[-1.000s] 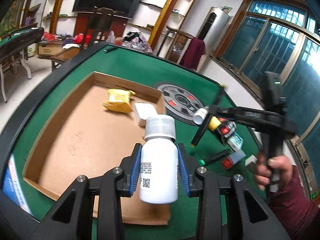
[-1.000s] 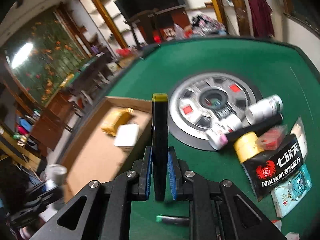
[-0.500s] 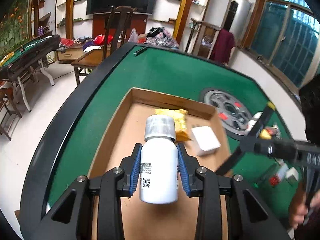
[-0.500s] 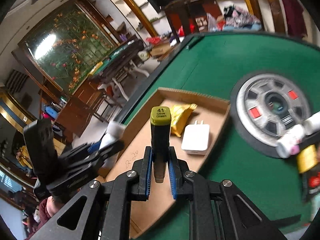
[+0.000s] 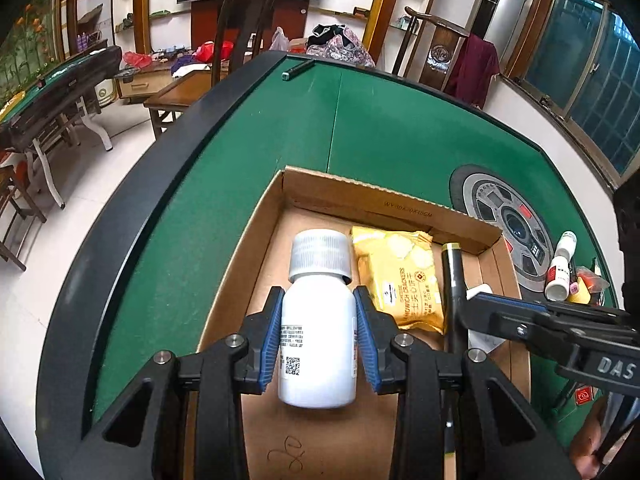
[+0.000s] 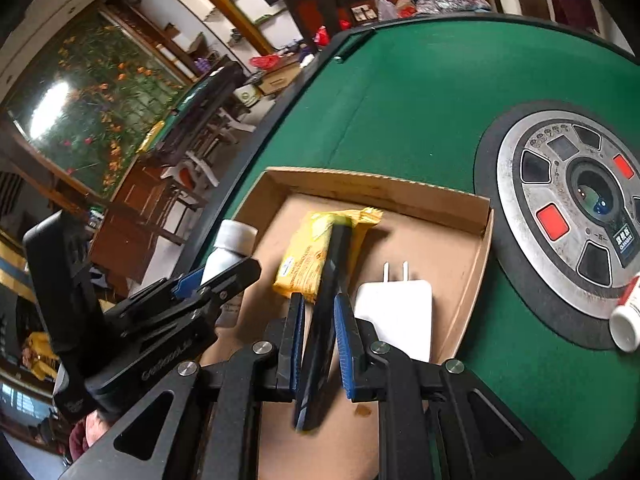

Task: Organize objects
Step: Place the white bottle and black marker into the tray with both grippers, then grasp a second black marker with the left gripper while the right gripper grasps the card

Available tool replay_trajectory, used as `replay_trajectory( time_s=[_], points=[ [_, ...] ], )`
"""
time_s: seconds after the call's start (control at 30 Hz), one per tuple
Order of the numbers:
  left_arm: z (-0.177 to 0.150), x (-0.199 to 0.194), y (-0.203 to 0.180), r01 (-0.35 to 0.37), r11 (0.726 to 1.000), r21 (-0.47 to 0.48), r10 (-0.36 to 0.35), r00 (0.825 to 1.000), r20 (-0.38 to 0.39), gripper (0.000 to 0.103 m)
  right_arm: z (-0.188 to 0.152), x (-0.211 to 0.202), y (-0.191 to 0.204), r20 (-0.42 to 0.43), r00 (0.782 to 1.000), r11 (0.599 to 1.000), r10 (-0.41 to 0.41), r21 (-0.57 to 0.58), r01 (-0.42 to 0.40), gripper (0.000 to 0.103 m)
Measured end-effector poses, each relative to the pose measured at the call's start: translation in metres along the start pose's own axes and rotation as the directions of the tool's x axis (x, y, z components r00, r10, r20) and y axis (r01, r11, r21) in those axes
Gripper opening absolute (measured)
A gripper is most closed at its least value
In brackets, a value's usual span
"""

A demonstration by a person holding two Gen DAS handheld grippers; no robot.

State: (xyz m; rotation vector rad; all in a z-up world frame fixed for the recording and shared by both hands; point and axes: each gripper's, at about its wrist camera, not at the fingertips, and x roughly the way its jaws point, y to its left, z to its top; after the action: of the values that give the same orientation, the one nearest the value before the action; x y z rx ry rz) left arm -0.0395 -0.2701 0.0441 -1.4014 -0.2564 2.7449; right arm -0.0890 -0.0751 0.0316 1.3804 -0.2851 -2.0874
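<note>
My left gripper (image 5: 318, 300) is shut on a white pill bottle (image 5: 318, 344) with a ribbed grey-white cap, held upright over the left part of an open cardboard box (image 5: 360, 200). My right gripper (image 6: 320, 304) is shut on a black marker (image 6: 336, 252), which tilts over the box's middle. A yellow cracker pack (image 6: 308, 260) and a white plug charger (image 6: 396, 316) lie on the box floor under the marker. The two grippers hang side by side, close together. The left wrist view shows the marker (image 5: 454, 280) just right of the bottle.
The box (image 6: 380, 188) sits on a green felt table with a raised black rim (image 5: 120, 260). A round silver control panel (image 6: 560, 200) lies right of the box. Small white bottles (image 5: 560, 268) and packets lie beyond it. A dark pen (image 5: 298, 70) rests at the far edge.
Both grippers have swung left from the pile of items to above the box and sunk lower. Each still holds its object, and the marker now tilts over the cracker pack.
</note>
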Motion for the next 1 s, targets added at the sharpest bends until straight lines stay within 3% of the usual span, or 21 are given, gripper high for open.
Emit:
replay_trajectory(
  time_s=[0.13, 0.27, 0.3, 0.37, 0.43, 0.63, 0.87, 0.93, 0.97, 1.0],
  points=[
    [-0.002, -0.004, 0.001, 0.000, 1.000, -0.009, 0.000, 1.000, 0.012, 0.035, 0.005, 0.008, -0.007, -0.007, 1.000, 1.000, -0.019, 0.020, 0.019, 0.017],
    [-0.002, -0.021, -0.002, 0.000, 1.000, -0.015, 0.001, 0.999, 0.050, 0.067, 0.008, 0.002, -0.005, -0.009, 0.998, 0.998, -0.055, 0.009, 0.055, 0.022],
    [-0.003, -0.027, -0.003, 0.003, 1.000, -0.015, -0.002, 0.998, 0.060, 0.071, 0.009, -0.002, -0.005, -0.003, 0.998, 0.998, -0.059, 0.010, 0.060, 0.026],
    [-0.004, -0.037, -0.005, 0.019, 1.000, -0.024, -0.018, 0.997, 0.069, 0.074, 0.008, -0.014, -0.005, 0.020, 0.998, 0.998, -0.057, 0.024, 0.056, 0.060],
    [-0.009, -0.050, -0.007, 0.032, 0.999, -0.036, -0.029, 0.996, 0.083, 0.076, 0.007, -0.031, -0.006, 0.059, 0.996, 0.998, -0.060, 0.026, 0.058, 0.075],
    [-0.027, -0.082, -0.012, 0.033, 0.997, -0.063, -0.025, 0.992, 0.124, 0.079, -0.003, -0.096, -0.006, 0.202, 0.963, 0.980, -0.180, -0.046, 0.193, 0.089],
    [-0.052, -0.121, -0.040, 0.065, 0.997, -0.048, -0.055, 0.980, 0.190, 0.081, -0.026, -0.183, -0.009, 0.339, 0.886, 0.922, -0.317, -0.107, 0.371, 0.097],
    [-0.057, -0.128, -0.054, 0.092, 0.995, -0.034, -0.084, 0.976, 0.200, 0.082, -0.040, -0.212, -0.006, 0.410, 0.838, 0.895, -0.361, -0.100, 0.435, 0.099],
    [-0.061, -0.132, -0.062, 0.112, 0.993, -0.024, -0.105, 0.973, 0.206, 0.083, -0.051, -0.226, -0.003, 0.470, 0.802, 0.881, -0.369, -0.097, 0.462, 0.103],
    [-0.063, -0.134, -0.071, 0.127, 0.992, -0.013, -0.122, 0.970, 0.209, 0.086, -0.065, -0.242, -0.003, 0.548, 0.747, 0.864, -0.377, -0.082, 0.496, 0.103]
  ],
)
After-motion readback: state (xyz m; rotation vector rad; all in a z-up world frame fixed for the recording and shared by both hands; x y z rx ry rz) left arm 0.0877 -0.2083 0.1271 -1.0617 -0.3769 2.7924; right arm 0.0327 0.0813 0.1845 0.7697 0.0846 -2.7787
